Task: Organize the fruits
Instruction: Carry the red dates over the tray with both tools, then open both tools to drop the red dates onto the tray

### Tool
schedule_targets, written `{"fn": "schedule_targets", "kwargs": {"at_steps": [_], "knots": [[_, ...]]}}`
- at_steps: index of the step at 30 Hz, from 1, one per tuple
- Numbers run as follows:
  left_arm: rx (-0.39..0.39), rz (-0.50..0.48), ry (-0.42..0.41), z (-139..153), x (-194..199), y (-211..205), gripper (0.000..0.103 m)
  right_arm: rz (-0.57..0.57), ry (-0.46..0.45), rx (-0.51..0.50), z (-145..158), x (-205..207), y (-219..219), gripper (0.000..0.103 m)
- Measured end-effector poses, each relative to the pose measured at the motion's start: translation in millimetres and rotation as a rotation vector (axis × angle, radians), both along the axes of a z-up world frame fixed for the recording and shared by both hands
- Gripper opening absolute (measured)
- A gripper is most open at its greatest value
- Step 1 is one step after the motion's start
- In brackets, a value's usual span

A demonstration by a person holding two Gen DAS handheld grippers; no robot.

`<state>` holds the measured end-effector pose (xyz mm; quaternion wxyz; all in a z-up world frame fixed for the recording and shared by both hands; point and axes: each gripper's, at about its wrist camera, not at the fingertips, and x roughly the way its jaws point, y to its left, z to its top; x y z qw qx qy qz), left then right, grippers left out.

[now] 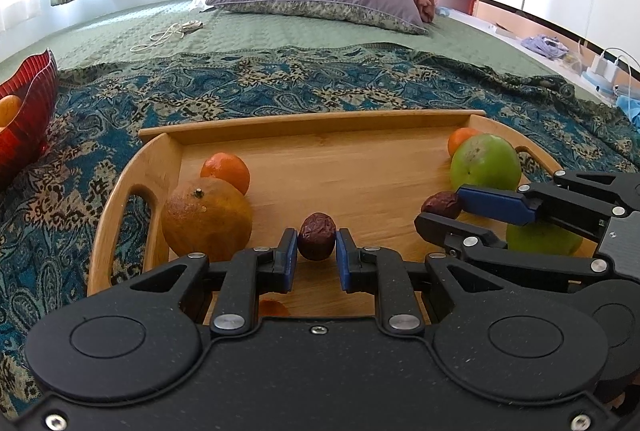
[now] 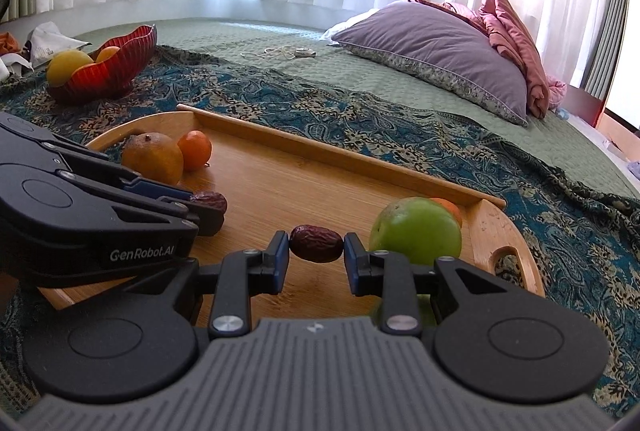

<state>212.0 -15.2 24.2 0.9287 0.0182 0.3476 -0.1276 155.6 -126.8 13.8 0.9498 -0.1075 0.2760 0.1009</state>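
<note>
Two wrinkled red dates are gripped above a wooden tray point(image 1: 360, 167) on a bed: one date point(image 1: 317, 237) is clamped in the jaws of the left gripper point(image 1: 317, 251), the other date point(image 2: 316, 243) in those of the right gripper point(image 2: 316, 259). On the tray, a large orange point(image 1: 206, 219) and a small orange point(image 1: 226, 171) are seen at the left end, a green apple point(image 2: 414, 229) at the right, with a red bowl point(image 2: 116, 67) of fruit set well apart on the patterned bedspread point(image 1: 280, 83).

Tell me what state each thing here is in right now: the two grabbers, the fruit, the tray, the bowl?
Left gripper: jaws shut on a wrinkled date.
Right gripper: jaws shut on a second date.
Wooden tray: flat on the patterned blanket, holding fruit.
Large orange: on the tray, touching the small orange.
Green fruit: on the tray.
Red bowl: upright, holding fruit.
</note>
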Motion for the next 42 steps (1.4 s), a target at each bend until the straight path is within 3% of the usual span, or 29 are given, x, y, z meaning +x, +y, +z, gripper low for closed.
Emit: {"fn": "schedule_targets", "kwargs": {"at_steps": [34, 36, 38, 42], "knots": [[0.004, 0.000, -0.003, -2.1, 3.5, 1.5, 0.020, 0.021, 0.036, -0.046, -1.1, 7.0, 6.0, 0.039], [0.005, 0.000, -0.008, -1.2, 2.5, 1.9, 0.020, 0.017, 0.036, -0.043, -0.7, 6.5, 6.0, 0.040], [0.006, 0.002, -0.012, 0.1, 1.6, 2.5, 0.021, 0.011, 0.030, -0.039, 0.1, 5.8, 5.7, 0.052], [0.002, 0.007, -0.021, 3.4, -1.0, 4.1, 0.027, -0.001, 0.024, -0.035, 3.1, 4.5, 4.8, 0.052]]}}
